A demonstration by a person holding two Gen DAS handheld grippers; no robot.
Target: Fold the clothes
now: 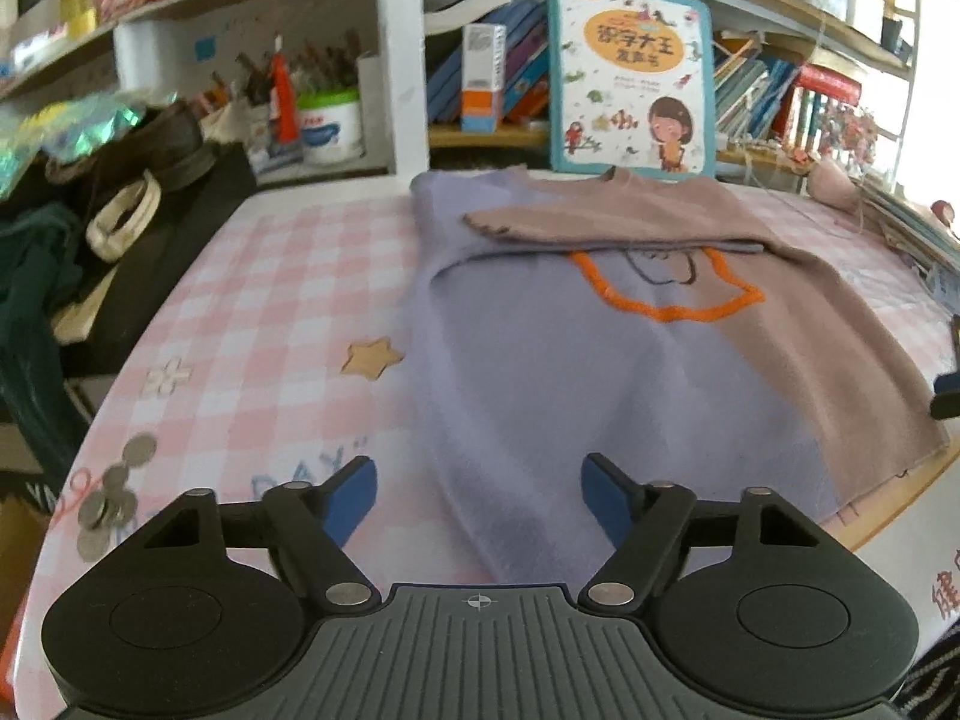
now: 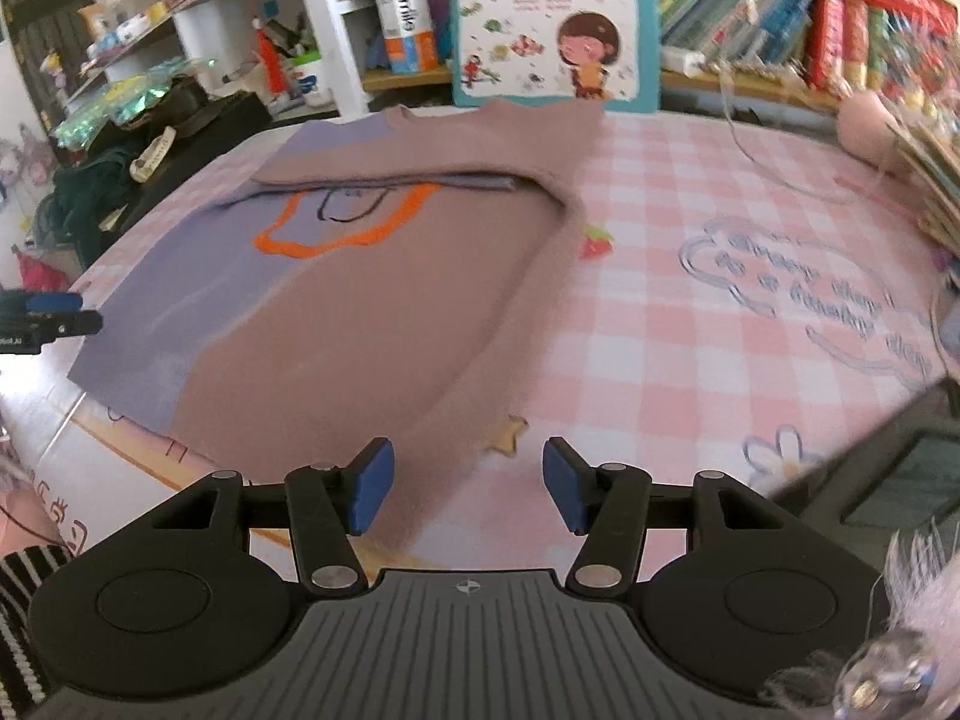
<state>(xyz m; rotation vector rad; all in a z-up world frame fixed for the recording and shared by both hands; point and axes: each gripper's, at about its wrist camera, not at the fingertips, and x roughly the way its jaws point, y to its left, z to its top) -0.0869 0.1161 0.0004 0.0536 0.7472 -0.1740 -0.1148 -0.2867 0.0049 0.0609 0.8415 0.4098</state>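
A two-tone sweater, lilac on one half and dusty pink on the other with an orange outline on the chest, lies flat on the pink checked table [image 1: 288, 300]. It shows in the left wrist view [image 1: 540, 360] and in the right wrist view [image 2: 360, 300]. Its sleeves are folded across the upper chest. My left gripper [image 1: 479, 501] is open and empty above the lilac hem. My right gripper [image 2: 468, 483] is open and empty above the pink hem corner. The left gripper's tip also shows at the left edge of the right wrist view [image 2: 48, 312].
A picture book [image 1: 633, 69] stands against the shelves behind the sweater. Coins [image 1: 111, 501] and a star sticker [image 1: 372, 357] lie at the left. Dark bags and clutter [image 1: 120, 192] sit at the table's left end. Stacked books [image 2: 936, 180] line the right side.
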